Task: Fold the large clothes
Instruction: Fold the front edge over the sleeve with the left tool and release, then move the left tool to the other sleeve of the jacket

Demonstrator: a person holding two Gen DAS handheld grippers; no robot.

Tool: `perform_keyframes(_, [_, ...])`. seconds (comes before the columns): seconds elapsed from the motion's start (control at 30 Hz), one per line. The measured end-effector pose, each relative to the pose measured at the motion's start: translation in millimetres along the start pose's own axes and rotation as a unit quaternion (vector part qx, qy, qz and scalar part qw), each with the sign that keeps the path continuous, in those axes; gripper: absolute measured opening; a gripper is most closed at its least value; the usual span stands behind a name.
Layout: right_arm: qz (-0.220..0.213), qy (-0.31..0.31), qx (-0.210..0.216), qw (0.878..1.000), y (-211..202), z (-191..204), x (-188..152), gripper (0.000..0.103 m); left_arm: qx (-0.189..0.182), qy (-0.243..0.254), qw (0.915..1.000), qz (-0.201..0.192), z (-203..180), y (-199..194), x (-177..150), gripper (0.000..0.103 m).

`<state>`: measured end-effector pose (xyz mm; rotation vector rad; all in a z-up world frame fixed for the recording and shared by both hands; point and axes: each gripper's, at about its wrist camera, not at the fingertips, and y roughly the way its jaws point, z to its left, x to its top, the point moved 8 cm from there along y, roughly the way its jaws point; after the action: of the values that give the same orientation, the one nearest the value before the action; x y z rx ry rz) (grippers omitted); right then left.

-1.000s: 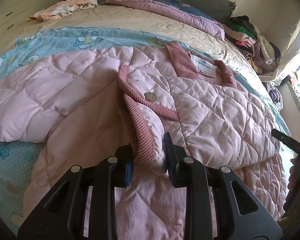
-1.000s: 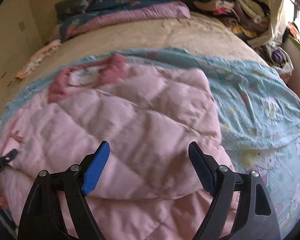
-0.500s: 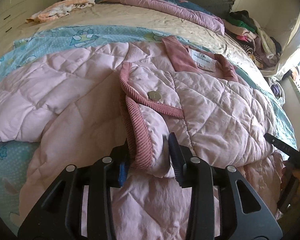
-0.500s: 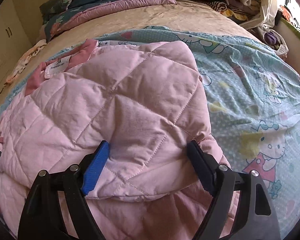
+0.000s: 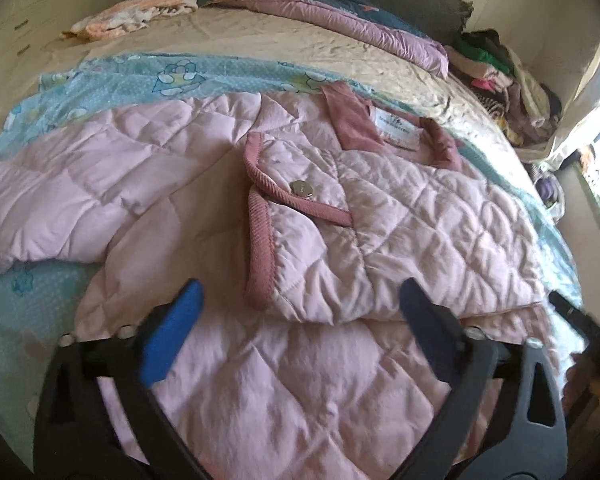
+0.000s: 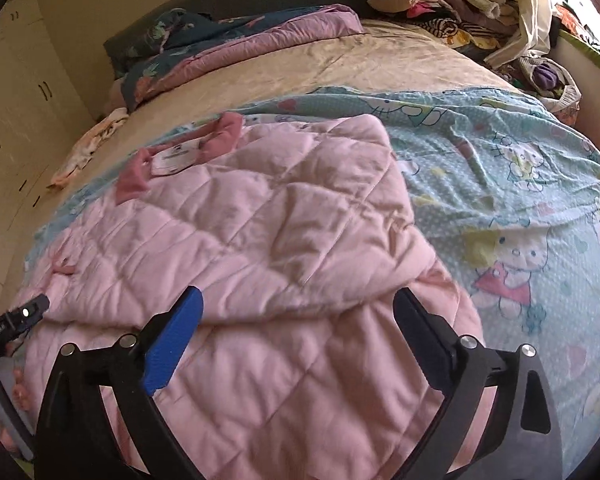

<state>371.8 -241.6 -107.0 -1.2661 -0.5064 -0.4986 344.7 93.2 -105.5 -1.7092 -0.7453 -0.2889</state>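
A home bedroom. A bed carries a cartoon-print sheet and folded quilts. Heaped clothes lie by the window, with cream wardrobe doors alongside.

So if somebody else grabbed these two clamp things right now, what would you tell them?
Left gripper: jaws opening, nothing pinched; the folded flap's corner lies between them.
Right gripper: jaws opening, nothing gripped, over the jacket's folded side.
Pink jacket lies on the blue sheet on the bed, collar away from you.
Done: one side folded over the middle.
Left: the other sleeve is spread out; probably fold it in, then fold the length.
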Motion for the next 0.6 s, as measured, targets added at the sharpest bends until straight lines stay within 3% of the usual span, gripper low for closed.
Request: perform_keyframes(0.6, [-0.042, -0.04, 0.041, 0.997, -65.0, 77.4, -11.1, 0.099, 0.013, -0.018, 0.9991, -0.037, 22.5, -60.9, -1.3, 0.094])
